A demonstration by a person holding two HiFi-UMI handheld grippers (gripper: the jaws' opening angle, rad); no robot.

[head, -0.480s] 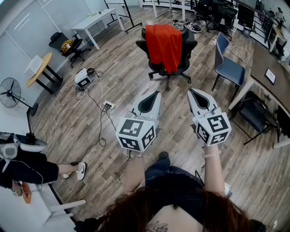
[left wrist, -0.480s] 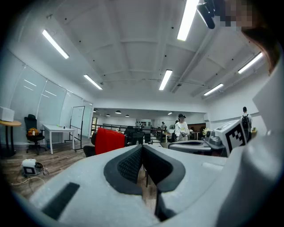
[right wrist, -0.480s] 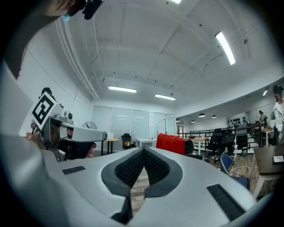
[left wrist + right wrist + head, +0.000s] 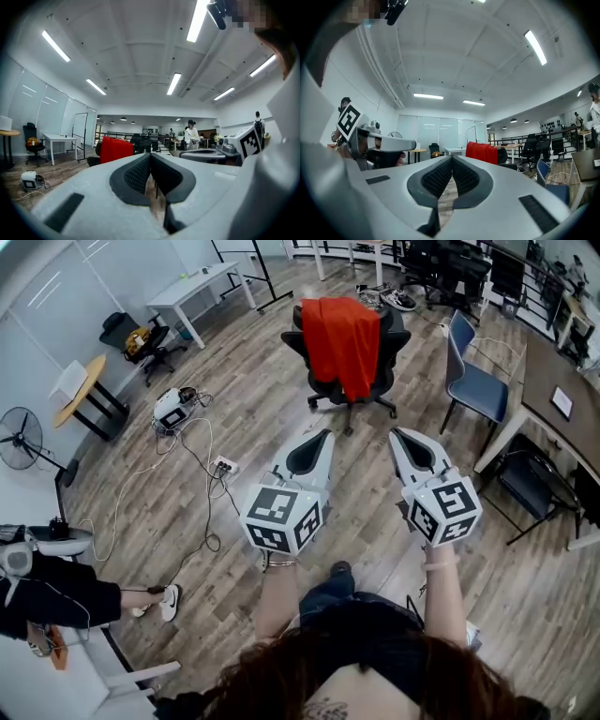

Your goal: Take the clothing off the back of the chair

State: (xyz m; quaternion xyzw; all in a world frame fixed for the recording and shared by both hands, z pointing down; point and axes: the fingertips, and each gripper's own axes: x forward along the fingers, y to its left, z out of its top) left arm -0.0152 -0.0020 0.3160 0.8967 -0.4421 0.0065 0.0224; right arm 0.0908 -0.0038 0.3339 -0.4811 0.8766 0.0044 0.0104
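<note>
Head view: red clothing (image 4: 340, 338) hangs draped over the backrest of the black chair (image 4: 349, 381). The left gripper (image 4: 325, 433) and right gripper (image 4: 395, 431) are well apart from the chair.
Left gripper view: its 2 jaws are pressed together, empty.
Right gripper view: its 2 jaws are pressed together, empty.

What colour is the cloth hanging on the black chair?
The clothing is bright orange-red, draped over the black chair. The head view shows it best.
</note>
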